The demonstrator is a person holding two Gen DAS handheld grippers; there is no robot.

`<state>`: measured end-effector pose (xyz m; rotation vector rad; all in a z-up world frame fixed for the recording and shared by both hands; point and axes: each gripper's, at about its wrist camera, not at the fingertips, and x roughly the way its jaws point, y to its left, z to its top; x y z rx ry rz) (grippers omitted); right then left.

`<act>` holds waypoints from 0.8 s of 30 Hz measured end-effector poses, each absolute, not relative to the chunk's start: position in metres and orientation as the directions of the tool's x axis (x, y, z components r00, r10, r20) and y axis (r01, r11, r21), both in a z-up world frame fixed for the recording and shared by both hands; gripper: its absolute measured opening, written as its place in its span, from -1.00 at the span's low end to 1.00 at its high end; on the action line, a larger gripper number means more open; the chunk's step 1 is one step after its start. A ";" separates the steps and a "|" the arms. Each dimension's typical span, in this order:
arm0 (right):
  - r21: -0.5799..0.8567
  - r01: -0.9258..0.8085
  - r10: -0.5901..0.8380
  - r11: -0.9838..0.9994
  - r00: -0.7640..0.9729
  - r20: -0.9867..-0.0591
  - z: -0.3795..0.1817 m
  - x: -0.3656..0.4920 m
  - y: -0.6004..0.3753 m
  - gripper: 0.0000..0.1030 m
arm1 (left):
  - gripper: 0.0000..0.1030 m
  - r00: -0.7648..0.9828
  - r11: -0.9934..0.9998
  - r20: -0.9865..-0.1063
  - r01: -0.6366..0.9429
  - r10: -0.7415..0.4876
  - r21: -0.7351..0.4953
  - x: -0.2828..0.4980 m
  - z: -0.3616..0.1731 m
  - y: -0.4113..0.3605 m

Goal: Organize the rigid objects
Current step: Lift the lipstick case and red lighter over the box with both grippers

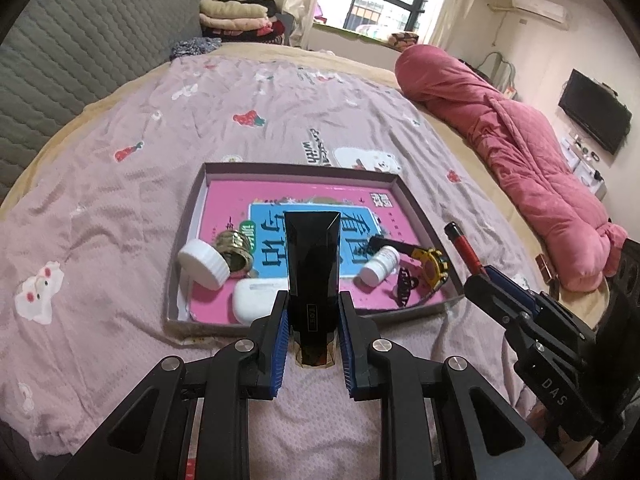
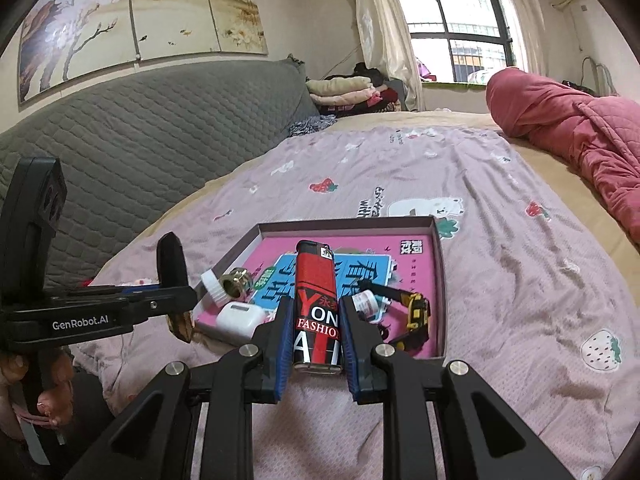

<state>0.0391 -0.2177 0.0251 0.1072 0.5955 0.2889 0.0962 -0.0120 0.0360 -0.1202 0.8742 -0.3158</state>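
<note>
My left gripper point(image 1: 313, 300) is shut on a glossy black tube point(image 1: 313, 264) with a gold base, held above the near edge of a shallow box point(image 1: 304, 168). My right gripper point(image 2: 313, 308) is shut on a red and black lighter point(image 2: 316, 304); in the left wrist view the lighter point(image 1: 466, 246) pokes up at the right. The box point(image 2: 344, 222) has a pink book as its floor. On it lie a white jar lid point(image 1: 204, 262), a gold ring-shaped piece point(image 1: 234, 250), a white earbud case point(image 1: 256, 298), a small white bottle point(image 1: 378, 266), a yellow watch point(image 1: 434, 268) and a dark hair clip point(image 1: 404, 288).
The box sits on a mauve printed bedspread point(image 1: 260, 120). A rolled pink quilt point(image 1: 520, 160) lies along the right side. A grey padded headboard point(image 2: 140, 140) runs on the left, with folded clothes point(image 1: 236, 16) at the far end. A hand point(image 2: 52, 380) holds the left gripper's handle.
</note>
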 end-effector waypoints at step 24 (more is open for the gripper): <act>0.240 -0.177 0.282 0.955 0.795 -0.537 0.010 0.071 -0.239 -0.56 | -0.55 0.570 0.951 -0.765 0.240 -0.299 -0.193 0.142 0.014 -0.049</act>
